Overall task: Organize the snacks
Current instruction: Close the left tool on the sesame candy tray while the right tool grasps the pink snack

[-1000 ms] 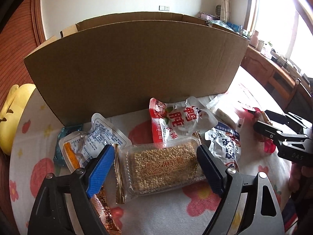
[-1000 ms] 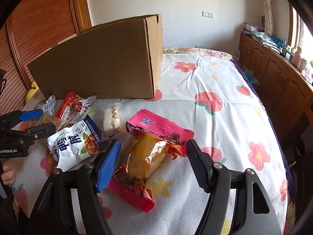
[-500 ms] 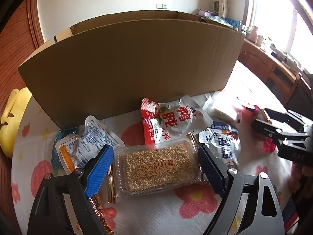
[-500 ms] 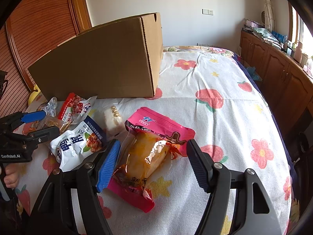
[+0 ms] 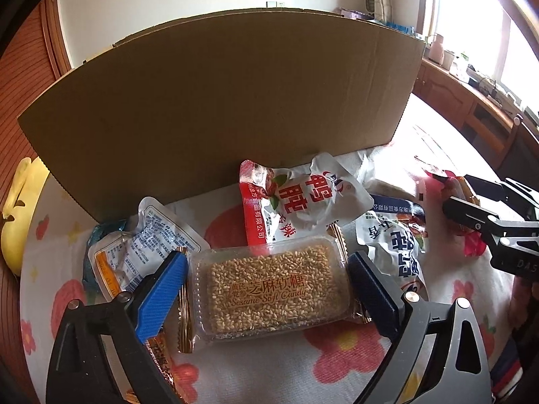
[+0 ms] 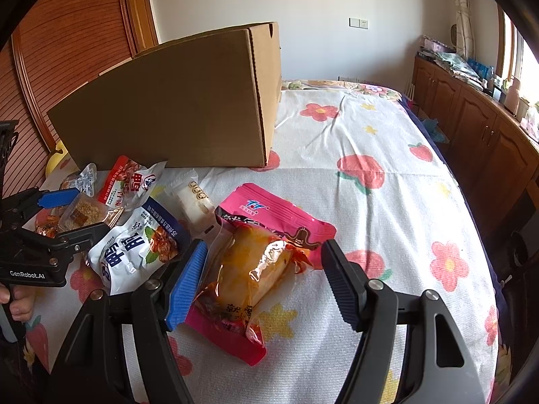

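The left tongs (image 5: 266, 289) stand wide, their jaws having just been opening, and the clear tray of sesame soft candy (image 5: 269, 289) lies between them on the flowered cloth (image 5: 337, 346); the blue pad at 9 o'clock sits just beside the tray's end, and whether it touches cannot be told, while the dark pad at 3 o'clock is close beside the other end. At 12 o'clock from the tray lies a red-and-white pouch (image 5: 296, 202), and beyond it stands the brown cardboard box (image 5: 219, 107), its long wall facing the camera. At 10 o'clock is a crumpled clear packet with blue print (image 5: 141, 245); at 2 o'clock a blue-and-white pouch (image 5: 397, 245).

In the right wrist view the right tongs (image 6: 262, 282) are partly open around an orange-filled clear packet (image 6: 256, 269) that rests on a pink pouch (image 6: 276, 215). The blue pad at 9 o'clock lies against the wrapper's edge; the dark pad at 3 o'clock stands clear of it. A small white wrapped cake (image 6: 195, 198) lies at 11 o'clock from the pink pouch, near the box's corner. A hand (image 6: 17, 303) grips the left handle at the frame's 9 o'clock edge.
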